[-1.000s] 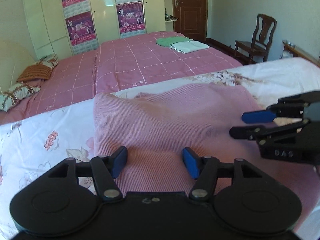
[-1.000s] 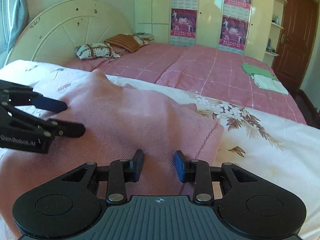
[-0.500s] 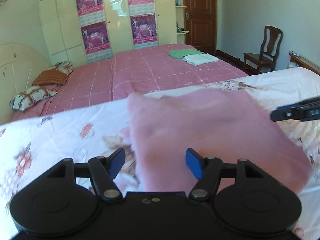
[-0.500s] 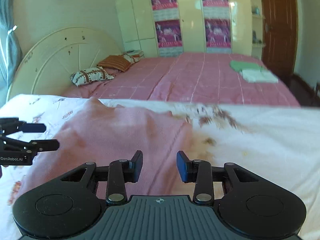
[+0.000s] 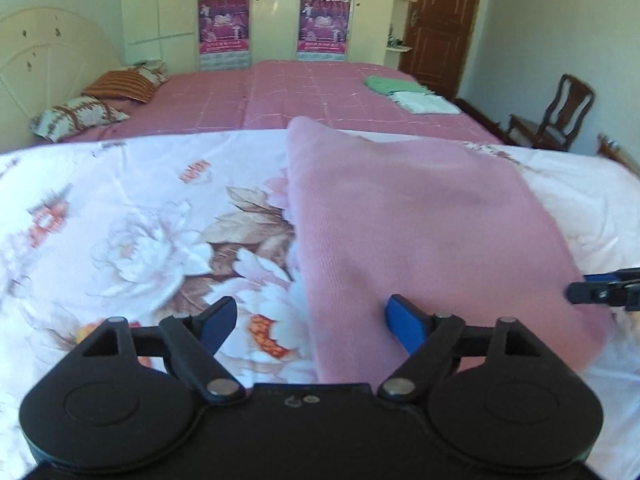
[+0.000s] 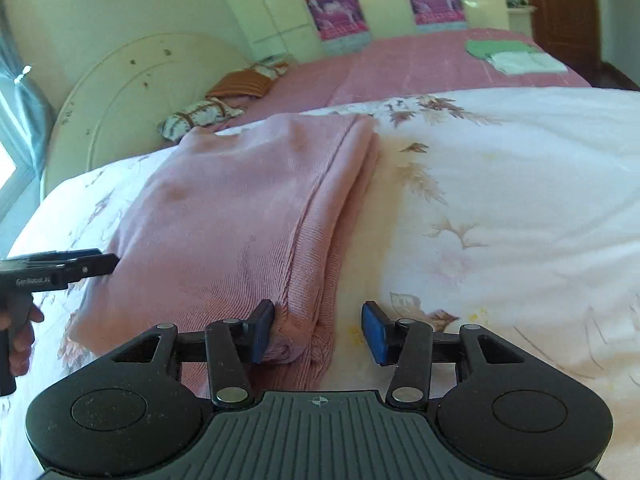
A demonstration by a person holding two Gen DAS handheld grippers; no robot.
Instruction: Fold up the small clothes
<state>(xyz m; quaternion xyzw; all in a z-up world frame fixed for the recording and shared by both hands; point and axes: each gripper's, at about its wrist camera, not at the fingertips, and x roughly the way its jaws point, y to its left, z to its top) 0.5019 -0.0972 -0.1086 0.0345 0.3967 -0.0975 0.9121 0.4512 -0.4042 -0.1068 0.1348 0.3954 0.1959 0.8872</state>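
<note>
A pink knit garment [image 5: 424, 232] lies folded in a stack on the floral bedspread [image 5: 140, 220]; in the right wrist view it [image 6: 240, 216] shows layered edges along its right side. My left gripper [image 5: 310, 320] is open over the garment's near left edge, holding nothing. My right gripper [image 6: 318, 330] is open, its fingers either side of the garment's near right corner. The right gripper's tips also show at the right edge of the left wrist view [image 5: 604, 290]. The left gripper shows at the left of the right wrist view [image 6: 60, 268].
A second bed with a pink checked cover [image 5: 320, 96] stands behind, with folded green and white clothes [image 5: 404, 92] and pillows [image 5: 100, 108] on it. A wooden chair [image 5: 556, 116] and a door [image 5: 440, 24] are at the right. A headboard [image 6: 140, 92] is at the left.
Both grippers have drawn back and apart from the top of the garment to its near corners. The right gripper's jaws have opened wider. The garment now lies flatter.
</note>
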